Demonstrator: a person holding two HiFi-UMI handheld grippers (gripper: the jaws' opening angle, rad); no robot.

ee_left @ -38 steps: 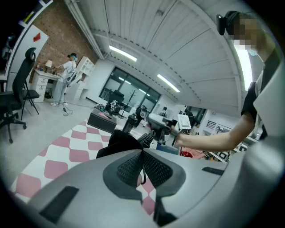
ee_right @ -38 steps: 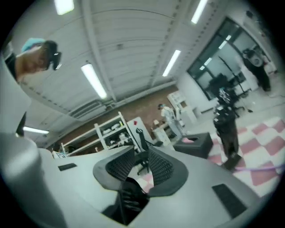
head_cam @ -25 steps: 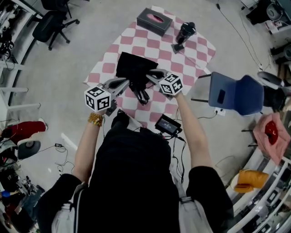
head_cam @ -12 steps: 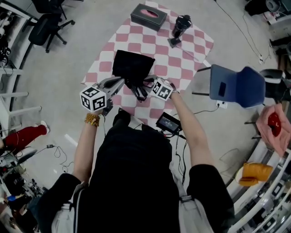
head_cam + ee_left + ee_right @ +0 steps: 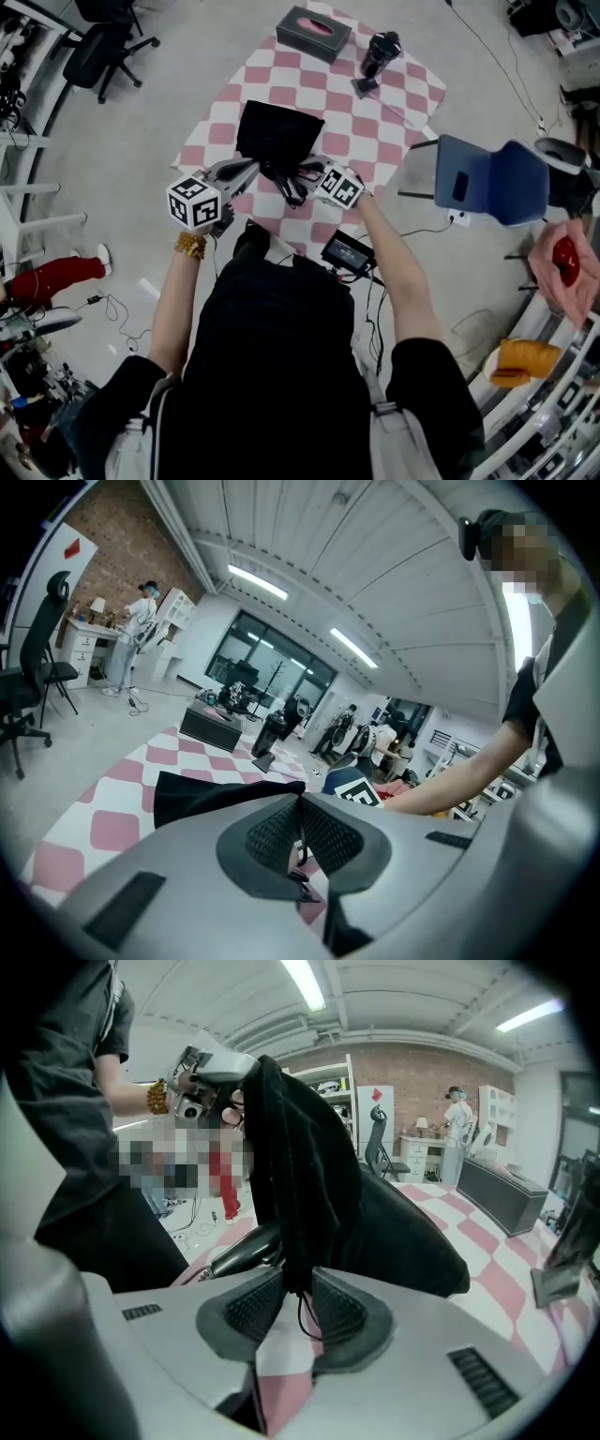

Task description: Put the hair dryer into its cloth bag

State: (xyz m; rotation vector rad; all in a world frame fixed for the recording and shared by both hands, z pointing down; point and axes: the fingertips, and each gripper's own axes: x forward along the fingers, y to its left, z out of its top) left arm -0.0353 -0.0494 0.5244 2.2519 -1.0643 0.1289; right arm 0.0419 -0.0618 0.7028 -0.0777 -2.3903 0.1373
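On the check cloth (image 5: 375, 122), head view: right gripper (image 5: 305, 172) dropped to the mouth of the cloth bag (image 5: 279, 136), facing left gripper (image 5: 255, 170); left gripper view: jaws tight on its hem; right gripper view: jaws just closing onto black cloth, hair dryer (image 5: 234, 1255) seemingly beneath, unbagged.

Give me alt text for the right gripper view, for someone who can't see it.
The right gripper, whose jaws have just been closing, pinches a black cloth bag by its edge. The left gripper holds the bag's far edge at upper left, and a pink checked mat lies beyond.
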